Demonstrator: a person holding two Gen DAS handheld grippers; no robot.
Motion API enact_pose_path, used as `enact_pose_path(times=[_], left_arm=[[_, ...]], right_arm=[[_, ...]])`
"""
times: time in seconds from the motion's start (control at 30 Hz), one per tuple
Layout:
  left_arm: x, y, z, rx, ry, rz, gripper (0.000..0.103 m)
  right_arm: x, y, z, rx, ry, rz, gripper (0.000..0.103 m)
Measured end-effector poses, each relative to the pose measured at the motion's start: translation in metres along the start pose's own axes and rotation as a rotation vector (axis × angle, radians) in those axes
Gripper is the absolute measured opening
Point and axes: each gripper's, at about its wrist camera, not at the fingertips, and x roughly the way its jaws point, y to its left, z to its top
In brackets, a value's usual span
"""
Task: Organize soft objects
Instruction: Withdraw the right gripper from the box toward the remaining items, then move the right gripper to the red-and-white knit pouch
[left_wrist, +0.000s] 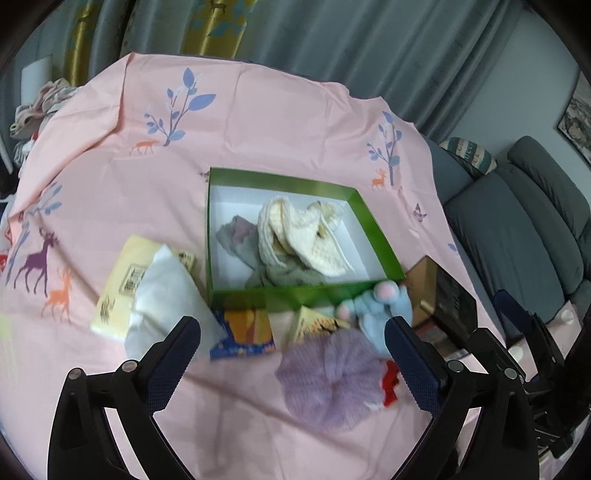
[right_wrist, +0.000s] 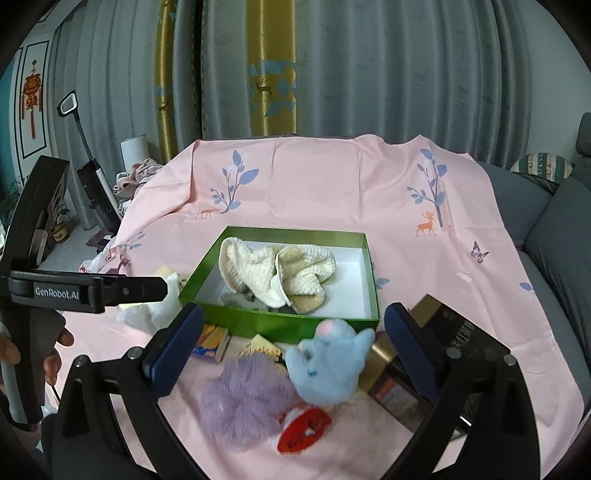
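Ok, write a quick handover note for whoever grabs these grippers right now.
Left gripper: open, empty. Right gripper: open, empty.
Green box: cream knit pieces and grey cloth already inside.
Still out on the pink cloth, in front of the box: purple scrunchie, blue plush toy, white tissue on its pack.
Left to do: move those soft things into the box.

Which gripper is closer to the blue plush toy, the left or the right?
Right. The right gripper is open, and the blue plush toy lies just ahead, between its fingers. The left gripper is also open but farther to the toy's left, nearer the tissue pack.
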Motion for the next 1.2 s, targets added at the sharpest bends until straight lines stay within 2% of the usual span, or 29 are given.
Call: enact_pose_path(times=[0.17,0.3,0.4,0.53,0.6,0.7,0.77,0.93,1.07,1.2], left_arm=[[-0.006,-0.009,-0.022,0.014,0.014,-0.029,0.1],[-0.006,-0.015,-0.041,0.036,0.032,-0.061,0.1],[-0.002,-0.018,-0.052,0.044,0.053,-0.096,0.1],[0.006,-0.025,-0.07,0.042,0.091,-0.206,0.1],[0.012,-0.031,-0.079,0.036,0.122,-0.288,0.1],[0.023,-0.044,-0.096,0.018,0.195,-0.395,0.1],[0.032,-0.055,-0.109,0.022,0.251,-0.432,0.1],[0.055,-0.066,-0.124,-0.017,0.329,-0.456,0.1],[0.072,-0.067,-0.13,-0.093,0.35,-0.431,0.1],[0.084,-0.075,-0.122,-0.112,0.339,-0.385,0.098]], right_arm=[[-0.017,-0.006,-0.017,0.029,0.004,0.016,0.098],[-0.028,-0.02,-0.043,0.074,0.013,0.071,0.098],[-0.029,-0.03,-0.064,0.095,0.039,0.073,0.098],[-0.026,-0.042,-0.091,0.148,0.08,0.093,0.098],[-0.023,-0.046,-0.101,0.168,0.098,0.125,0.098],[-0.016,-0.047,-0.113,0.164,0.14,0.162,0.095],[-0.013,-0.046,-0.117,0.149,0.163,0.183,0.092],[-0.003,-0.053,-0.125,0.161,0.204,0.189,0.088],[0.01,-0.064,-0.136,0.193,0.243,0.216,0.079],[0.02,-0.072,-0.144,0.216,0.272,0.232,0.073]])
